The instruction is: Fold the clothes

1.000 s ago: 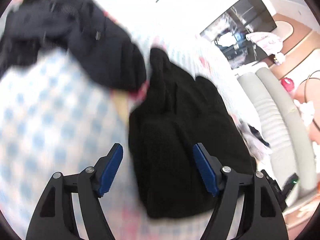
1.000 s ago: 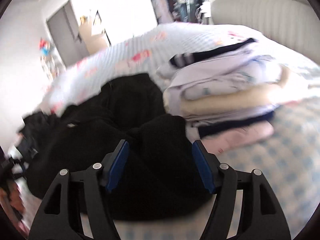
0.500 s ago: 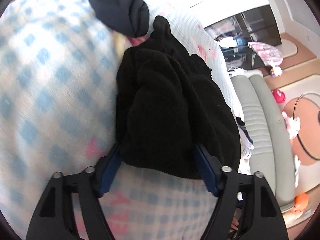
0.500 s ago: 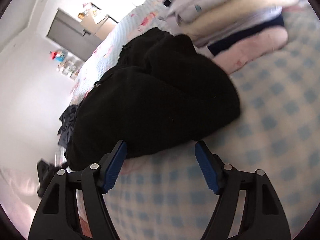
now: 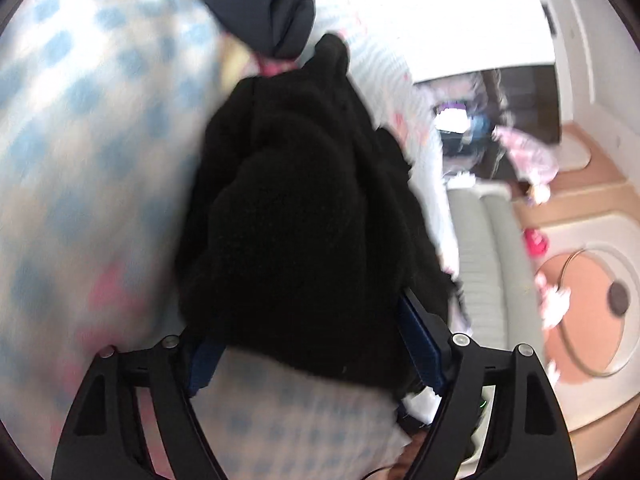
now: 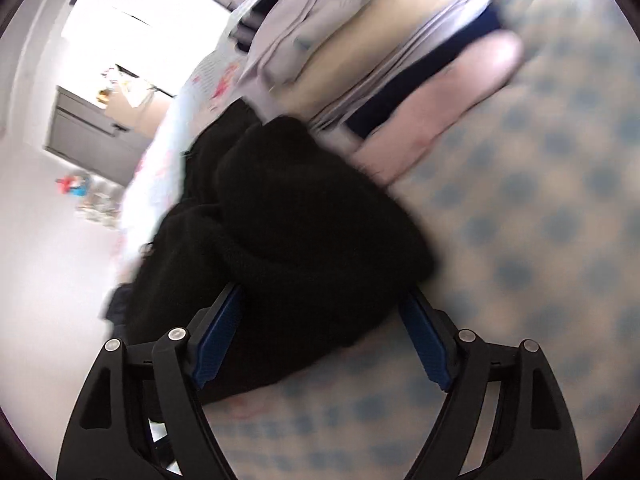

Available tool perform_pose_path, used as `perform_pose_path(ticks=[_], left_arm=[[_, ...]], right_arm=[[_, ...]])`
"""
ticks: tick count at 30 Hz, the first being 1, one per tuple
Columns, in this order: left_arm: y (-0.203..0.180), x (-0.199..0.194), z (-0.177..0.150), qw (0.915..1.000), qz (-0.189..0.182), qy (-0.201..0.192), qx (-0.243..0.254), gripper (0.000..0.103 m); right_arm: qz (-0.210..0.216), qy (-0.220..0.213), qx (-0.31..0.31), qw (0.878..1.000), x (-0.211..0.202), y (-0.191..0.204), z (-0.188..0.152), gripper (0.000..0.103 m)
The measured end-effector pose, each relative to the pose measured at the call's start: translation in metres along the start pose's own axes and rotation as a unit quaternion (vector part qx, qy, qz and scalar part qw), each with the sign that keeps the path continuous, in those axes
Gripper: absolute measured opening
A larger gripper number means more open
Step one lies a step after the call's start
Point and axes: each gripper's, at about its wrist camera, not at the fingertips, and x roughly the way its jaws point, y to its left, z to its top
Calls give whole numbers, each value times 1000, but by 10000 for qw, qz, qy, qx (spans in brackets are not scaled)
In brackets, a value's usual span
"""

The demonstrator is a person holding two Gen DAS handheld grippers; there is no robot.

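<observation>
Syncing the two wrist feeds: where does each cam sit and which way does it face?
Left wrist: on the left gripper, looking along its open fingers over the black garment on the checked blanket toward a grey sofa.
Right wrist: on the right gripper, fingers open, facing the garment and a folded stack.
Shared: black garment, blanket.

Your left gripper point(image 5: 316, 344) has both blue pads partly buried under the black fleece garment point(image 5: 296, 208), so you can't tell whether they touch fabric. On your right gripper point(image 6: 320, 336) the fleece point(image 6: 288, 240) covers the tip of the left pad. Motion blur smears the checked blanket point(image 6: 540, 220) and the stack of folded clothes point(image 6: 380, 52), whose top is cut off by the frame edge.
</observation>
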Motion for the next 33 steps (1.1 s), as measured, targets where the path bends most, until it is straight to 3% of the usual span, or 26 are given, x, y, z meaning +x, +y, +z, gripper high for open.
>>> perform_pose_path(ticks=[2,5,6,7,8,9,10,12,13,15,16,17,18,19,22,24,28,31,33], left_arm=[[0,17,3,10000,31,-61,67,90],[3,42,6,9988,478,34,134,90],[0,41,7,9984,556,-5,138,80],[-7,36,7,9973,672,-81,273,69],[-16,30,5,9954,815,-164,474,52],[-25,23,4,9928,958,-246,675,45],[-34,17,2,9888,1103,-305,961,44],[-52,18,-3,9762,1396,-354,1618,47],[-50,21,-1,9757,1402,-265,1663,51],[-31,31,13,9842,1211,15,1289,69],[-22,33,19,9883,1090,90,1061,68],[-17,33,22,9909,989,138,902,58],[-11,34,26,9931,886,186,743,45],[-14,31,26,9926,898,193,794,41],[-41,10,11,9847,1041,27,1396,31],[-51,-11,5,9829,986,-55,1553,30],[-58,-45,-1,9836,802,-100,1612,30],[-66,-67,-6,9819,751,-59,1740,30],[-59,-85,-10,9808,756,51,1797,30]], right_arm=[[25,-28,-176,9998,12,8,4,92],[-143,27,-218,9997,39,8,7,95],[-160,-29,-239,9996,41,10,7,93],[-178,-111,-271,9994,40,12,7,83],[-201,-219,-323,9990,36,15,6,77],[-231,-361,-400,9983,29,19,5,67],[-274,-469,-566,9969,21,25,3,60],[-384,-551,-994,9928,8,39,-2,59],[-432,-500,-1006,9927,13,43,-2,65],[-473,-374,-942,9937,22,45,-1,79],[-372,-254,-709,9965,31,36,2,86],[-222,-117,-464,9986,42,28,5,87],[-47,48,-311,9995,52,24,8,85],[-1,150,-396,9991,54,27,10,69],[-414,-96,-1413,9891,31,60,6,49],[-524,-433,-1781,9817,5,78,-5,46],[-280,-813,-1794,9800,-39,98,-26,44],[-162,-926,-1927,9768,-72,108,-54,44],[-150,-771,-1927,9781,-89,99,-75,44]])
